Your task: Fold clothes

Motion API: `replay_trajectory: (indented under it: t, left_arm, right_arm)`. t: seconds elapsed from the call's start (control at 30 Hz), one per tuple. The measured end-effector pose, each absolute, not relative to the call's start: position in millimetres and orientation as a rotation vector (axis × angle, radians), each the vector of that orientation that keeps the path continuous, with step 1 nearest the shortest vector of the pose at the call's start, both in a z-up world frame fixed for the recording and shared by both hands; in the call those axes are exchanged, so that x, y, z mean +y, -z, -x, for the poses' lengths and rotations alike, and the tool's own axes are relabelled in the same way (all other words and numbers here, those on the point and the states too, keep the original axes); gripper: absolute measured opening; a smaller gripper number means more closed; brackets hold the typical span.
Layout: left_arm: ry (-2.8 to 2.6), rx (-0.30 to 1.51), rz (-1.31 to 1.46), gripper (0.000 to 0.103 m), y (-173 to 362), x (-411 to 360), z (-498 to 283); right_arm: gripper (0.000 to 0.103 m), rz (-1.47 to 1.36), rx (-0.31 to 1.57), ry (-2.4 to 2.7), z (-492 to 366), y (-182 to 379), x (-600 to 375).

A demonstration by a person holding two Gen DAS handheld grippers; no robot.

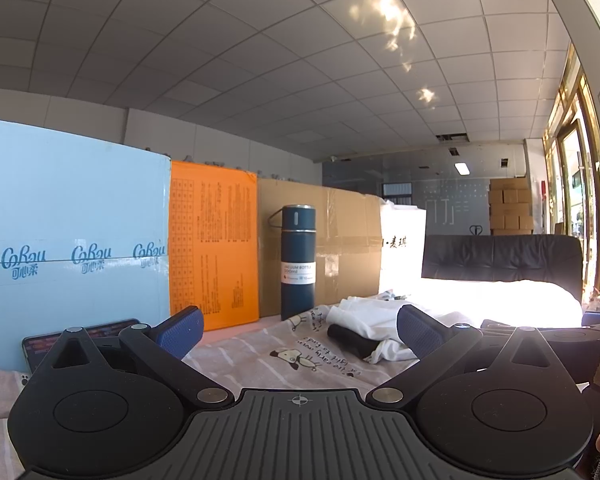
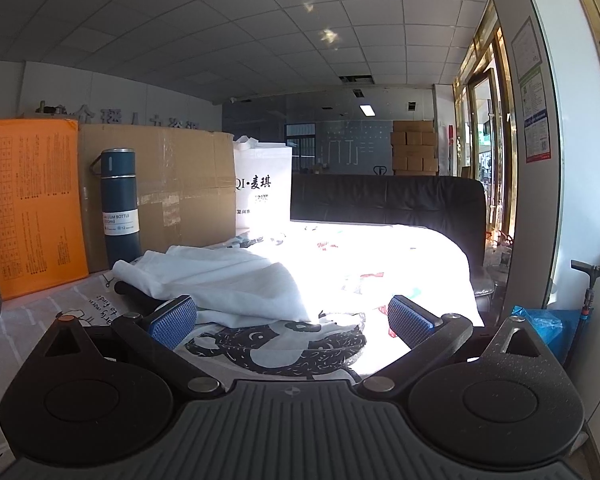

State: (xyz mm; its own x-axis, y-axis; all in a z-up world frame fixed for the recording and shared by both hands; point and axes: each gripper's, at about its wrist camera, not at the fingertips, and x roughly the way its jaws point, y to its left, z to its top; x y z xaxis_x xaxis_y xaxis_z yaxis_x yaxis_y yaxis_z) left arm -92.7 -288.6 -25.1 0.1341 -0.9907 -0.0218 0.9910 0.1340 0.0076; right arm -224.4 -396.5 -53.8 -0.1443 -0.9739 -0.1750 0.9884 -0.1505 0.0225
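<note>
Folding not yet begun: both grippers, left (image 1: pixel 299 330) and right (image 2: pixel 292 320), hover with jaws wide and empty near the crumpled white shirt (image 2: pixel 228 280) on the bed (image 2: pixel 400 248).

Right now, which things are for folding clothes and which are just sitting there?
For the job:
white garment
black garment
left gripper, open
right gripper, open

Just lying about:
blue vacuum bottle
orange box
cardboard box
light blue box
white bag
phone
</note>
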Motion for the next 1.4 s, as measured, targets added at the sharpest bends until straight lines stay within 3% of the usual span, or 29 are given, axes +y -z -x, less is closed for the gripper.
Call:
replay_trajectory:
  t: [1.4]
  left_arm:
    - [1.434, 0.006, -0.025, 0.103, 25.3, -290.0, 93.5]
  right_arm:
    - [0.103, -0.166, 0.113, 1.709, 224.0, 54.0, -398.0]
